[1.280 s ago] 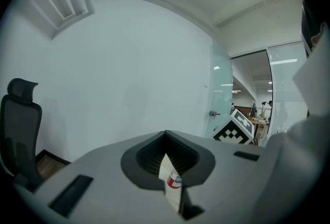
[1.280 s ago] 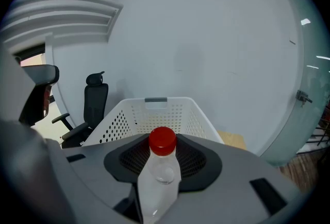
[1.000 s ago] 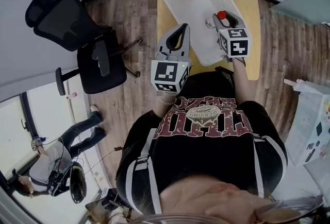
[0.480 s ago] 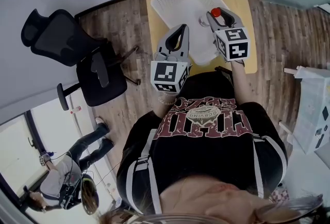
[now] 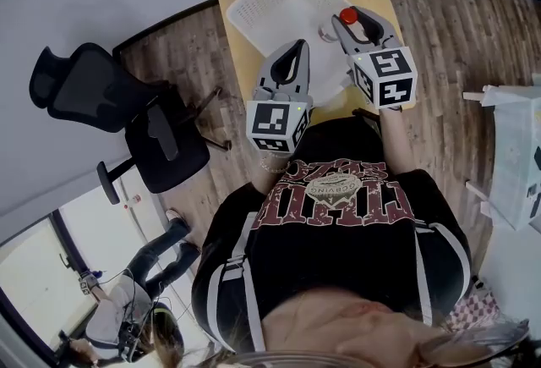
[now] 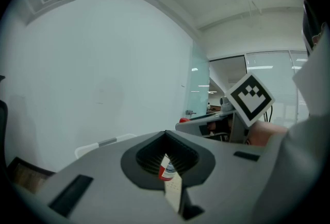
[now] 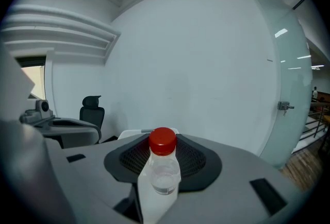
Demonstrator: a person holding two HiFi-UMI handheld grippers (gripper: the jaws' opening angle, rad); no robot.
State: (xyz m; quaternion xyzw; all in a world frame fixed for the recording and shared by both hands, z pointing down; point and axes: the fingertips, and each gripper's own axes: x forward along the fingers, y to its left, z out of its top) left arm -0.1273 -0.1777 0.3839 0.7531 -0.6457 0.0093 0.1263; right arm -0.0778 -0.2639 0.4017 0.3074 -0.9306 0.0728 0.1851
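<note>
while the right gripper (image 5: 349, 24) clamps the red-capped bottle (image 7: 161, 171) and the left gripper (image 5: 296, 50) pinches a white packet (image 6: 171, 187), hold both level.

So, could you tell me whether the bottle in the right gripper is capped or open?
Capped: a red cap sits atop the bottle.
</note>
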